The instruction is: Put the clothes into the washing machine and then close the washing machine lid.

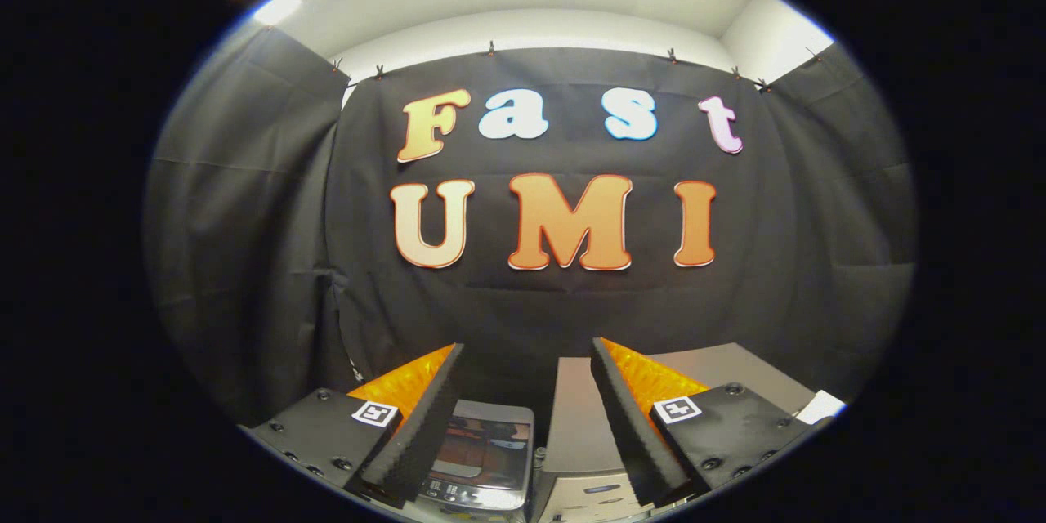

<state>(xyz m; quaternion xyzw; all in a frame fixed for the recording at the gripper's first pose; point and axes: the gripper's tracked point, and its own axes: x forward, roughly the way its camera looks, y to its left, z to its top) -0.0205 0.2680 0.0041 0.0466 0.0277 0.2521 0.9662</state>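
Fingers: gripper (527, 425) held high and level, its two fingers spread wide with nothing between them.
Between the fingers: washing machine (482, 453), a small top-loader seen from above, just ahead of and below the fingertips.
Lid: the glossy dark lid panel (484, 445) looks to lie flat on the machine, with a strip of controls at its near edge; reflections hide what is under it.
Clothes: none can be made out, so I cannot tell whether they are inside or elsewhere.
Beside it: grey box (584, 425) just right of the machine, apart by a narrow gap.
Stage: a shut lid fits both clothes loaded and closed, and loading yet to come.
Doing it well: any approach should come down straight over the lid, fingers kept wide, clear of the grey box.
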